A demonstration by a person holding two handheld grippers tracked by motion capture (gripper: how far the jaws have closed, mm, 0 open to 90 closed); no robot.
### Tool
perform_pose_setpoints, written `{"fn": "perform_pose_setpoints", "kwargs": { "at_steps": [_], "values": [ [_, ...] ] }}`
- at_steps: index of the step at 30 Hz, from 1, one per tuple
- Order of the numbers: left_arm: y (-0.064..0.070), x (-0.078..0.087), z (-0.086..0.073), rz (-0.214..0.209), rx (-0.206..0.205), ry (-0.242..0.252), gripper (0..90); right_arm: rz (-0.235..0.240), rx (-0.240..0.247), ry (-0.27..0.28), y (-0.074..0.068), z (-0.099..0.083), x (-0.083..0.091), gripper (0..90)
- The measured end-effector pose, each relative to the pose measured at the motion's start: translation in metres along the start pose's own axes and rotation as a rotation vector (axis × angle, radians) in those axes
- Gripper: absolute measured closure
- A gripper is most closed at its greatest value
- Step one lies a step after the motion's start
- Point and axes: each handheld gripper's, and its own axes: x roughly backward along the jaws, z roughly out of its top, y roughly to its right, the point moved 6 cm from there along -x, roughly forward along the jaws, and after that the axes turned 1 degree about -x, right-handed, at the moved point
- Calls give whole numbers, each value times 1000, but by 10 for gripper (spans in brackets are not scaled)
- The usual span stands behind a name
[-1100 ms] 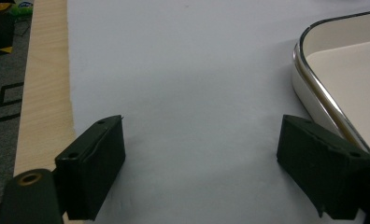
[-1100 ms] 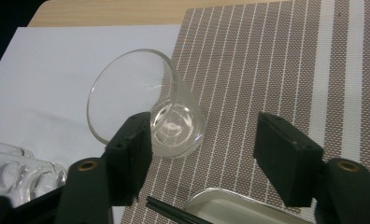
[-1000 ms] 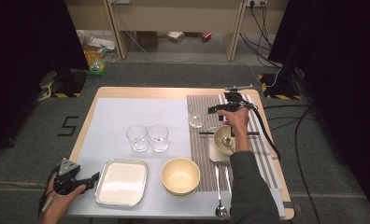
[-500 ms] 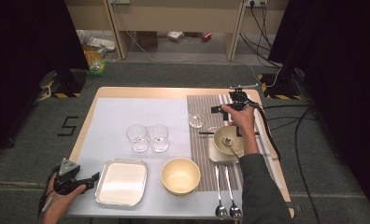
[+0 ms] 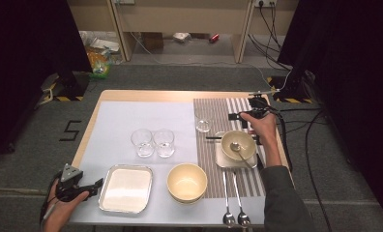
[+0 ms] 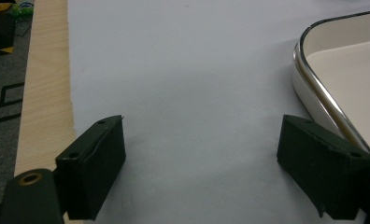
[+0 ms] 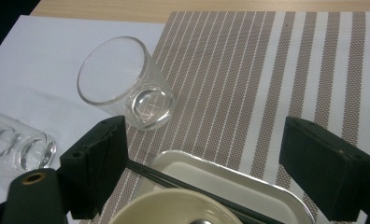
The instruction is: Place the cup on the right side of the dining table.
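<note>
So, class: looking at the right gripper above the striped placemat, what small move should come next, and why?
Probably ease the right gripper forward and down toward the clear drinking glass on the striped placemat: its jaws stand open and empty, the glass upright just ahead of them.

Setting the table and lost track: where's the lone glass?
In the high view, the glass stands at the striped mat's left edge, just left of the bowl on its small tray.

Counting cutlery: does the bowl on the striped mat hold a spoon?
Yes, a metal spoon lies inside the cream bowl on the small tray.
</note>
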Motion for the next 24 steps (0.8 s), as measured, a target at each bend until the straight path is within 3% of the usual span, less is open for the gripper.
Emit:
{"fn": "perform_pose_setpoints", "kwargs": {
  "at_steps": [24],
  "values": [
    [0, 0, 0, 0, 0, -1, 146, -6, 6, 33, 26, -27, 38, 166]
  ]
}}
